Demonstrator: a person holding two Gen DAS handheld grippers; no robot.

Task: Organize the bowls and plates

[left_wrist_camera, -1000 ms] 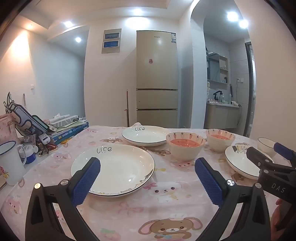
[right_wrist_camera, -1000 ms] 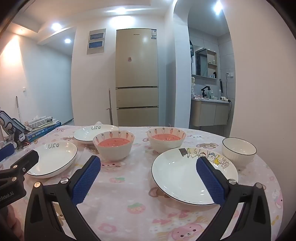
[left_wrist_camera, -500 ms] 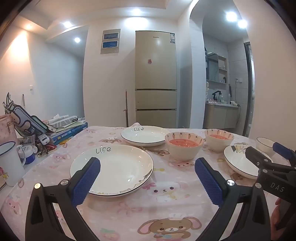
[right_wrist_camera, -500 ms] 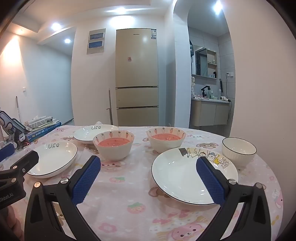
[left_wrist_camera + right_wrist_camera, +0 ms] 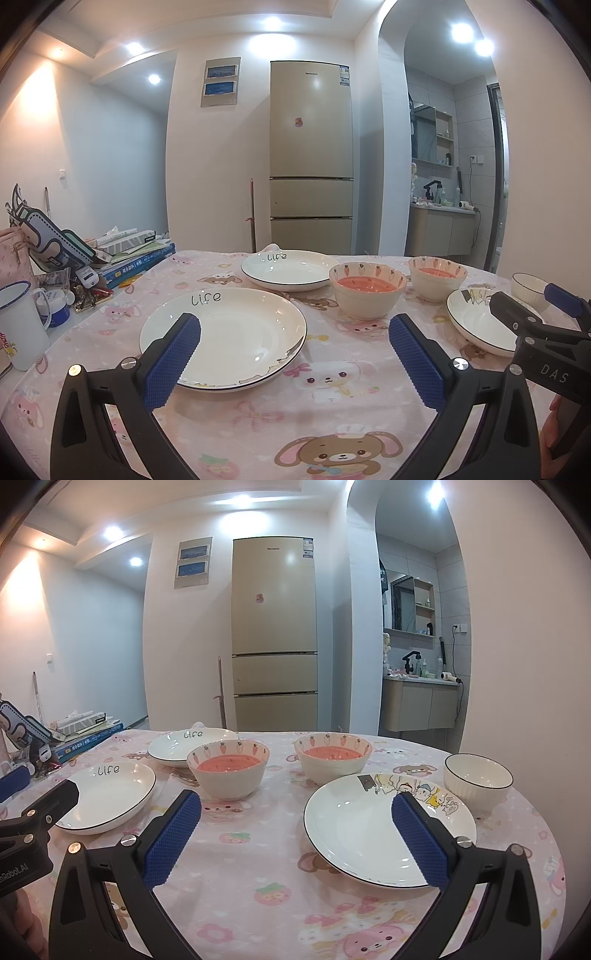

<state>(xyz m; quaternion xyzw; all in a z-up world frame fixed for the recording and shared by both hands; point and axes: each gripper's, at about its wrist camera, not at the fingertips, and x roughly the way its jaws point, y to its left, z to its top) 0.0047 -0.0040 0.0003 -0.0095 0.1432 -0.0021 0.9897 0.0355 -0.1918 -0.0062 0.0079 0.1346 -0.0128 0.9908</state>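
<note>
A white "Life" plate [image 5: 236,332] lies just ahead of my open, empty left gripper [image 5: 295,347]; it also shows in the right wrist view [image 5: 107,794]. A second "Life" plate [image 5: 284,269] lies behind it. Two pink-lined carrot bowls [image 5: 228,771] [image 5: 333,761] stand mid-table. A cartoon plate [image 5: 365,827] lies under my open, empty right gripper [image 5: 295,827], with a white ribbed bowl [image 5: 477,781] to its right. The right gripper also shows in the left wrist view [image 5: 535,314].
The round table has a pink cartoon cloth [image 5: 258,867]. At its left edge stand a white mug [image 5: 18,328], a stack of books [image 5: 133,258] and small clutter [image 5: 85,288]. A fridge [image 5: 275,635] stands behind the table.
The left wrist view has shifted very slightly; both grippers stay open and the dishes have not moved.
</note>
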